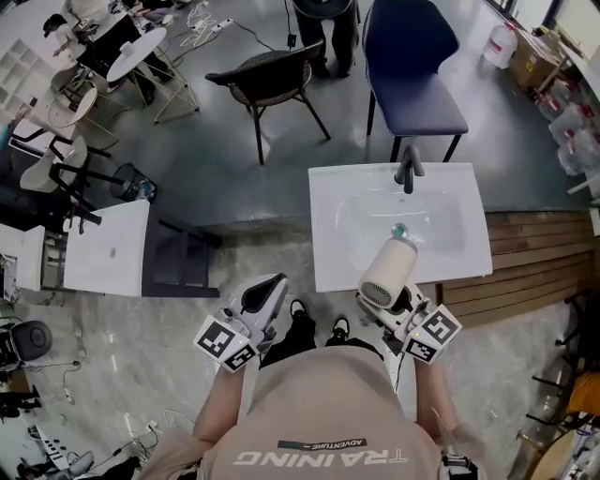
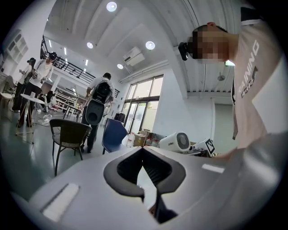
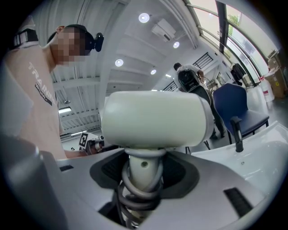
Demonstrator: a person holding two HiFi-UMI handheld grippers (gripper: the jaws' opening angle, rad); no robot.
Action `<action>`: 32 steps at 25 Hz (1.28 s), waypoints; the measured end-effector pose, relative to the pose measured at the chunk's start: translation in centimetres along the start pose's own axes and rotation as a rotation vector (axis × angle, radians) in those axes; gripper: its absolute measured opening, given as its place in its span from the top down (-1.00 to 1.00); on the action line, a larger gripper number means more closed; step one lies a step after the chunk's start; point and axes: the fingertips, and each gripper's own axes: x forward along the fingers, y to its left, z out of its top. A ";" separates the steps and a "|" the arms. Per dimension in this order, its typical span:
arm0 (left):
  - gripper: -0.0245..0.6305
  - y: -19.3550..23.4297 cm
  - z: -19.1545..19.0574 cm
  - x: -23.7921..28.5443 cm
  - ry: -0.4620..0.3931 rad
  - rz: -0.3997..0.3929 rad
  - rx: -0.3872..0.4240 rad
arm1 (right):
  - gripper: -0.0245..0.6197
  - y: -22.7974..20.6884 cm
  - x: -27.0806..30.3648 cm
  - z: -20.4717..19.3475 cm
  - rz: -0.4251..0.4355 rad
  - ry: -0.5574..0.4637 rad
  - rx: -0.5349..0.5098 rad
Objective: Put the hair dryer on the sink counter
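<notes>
A cream hair dryer (image 1: 388, 270) hangs over the front edge of the white sink counter (image 1: 328, 253), barrel pointing toward the basin. My right gripper (image 1: 387, 304) is shut on its handle. In the right gripper view the dryer (image 3: 155, 119) fills the centre, its grey cord coiled round the handle between the jaws of my right gripper (image 3: 144, 173). My left gripper (image 1: 265, 292) is held left of the counter, above the floor, its jaws shut on nothing. The left gripper view shows this gripper's (image 2: 143, 150) tips meeting, with the dryer (image 2: 176, 142) off to the right.
A dark faucet (image 1: 408, 171) stands at the back of the basin. Behind the counter are a blue chair (image 1: 412, 66), a black chair (image 1: 272, 80) and a standing person (image 1: 323, 28). A white cabinet (image 1: 108, 248) sits at the left, wooden decking (image 1: 534, 262) to the right.
</notes>
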 end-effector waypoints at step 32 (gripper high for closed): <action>0.90 10.5 2.0 -0.5 -0.028 -0.279 -0.003 | 0.25 -5.4 12.8 -7.3 -0.367 0.235 0.141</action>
